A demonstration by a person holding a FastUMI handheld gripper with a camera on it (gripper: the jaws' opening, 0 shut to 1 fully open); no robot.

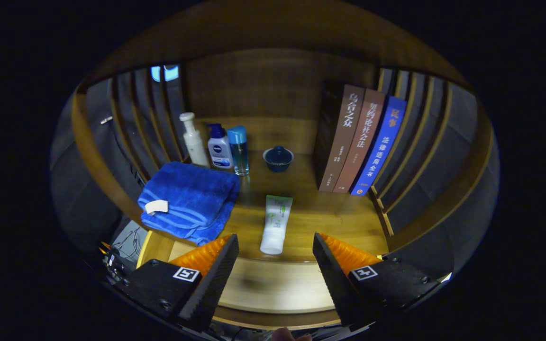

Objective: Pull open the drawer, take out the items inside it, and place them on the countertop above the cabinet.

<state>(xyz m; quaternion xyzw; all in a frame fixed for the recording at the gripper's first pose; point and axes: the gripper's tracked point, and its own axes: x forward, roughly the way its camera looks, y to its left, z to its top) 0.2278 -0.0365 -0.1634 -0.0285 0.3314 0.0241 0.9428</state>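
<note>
Left-centre of frame: folded blue terry towel point(190, 199), soft w/ ribbed weave, on the wood counter point(330, 213). Behind it, upper left: white pump bottle point(194, 140), white lotion bottle point(219, 147), clear blue bottle point(239, 149). Centre: white-green squeeze tube point(274, 223) lying flat, just ahead of the tongs point(275, 253). Behind: small dark lidded bowl point(277, 158). Right: three upright books point(360, 142). Tongs released, fingers spread wide, holding nothing, pointing level over the counter edge.

The wooden countertop point(301, 208) is shining glossy under the light, the folded towel point(187, 201) is looking soft and ribbed, the tube point(274, 225) smooth plastic, the small lidded bowl point(277, 158) glazed.
</note>
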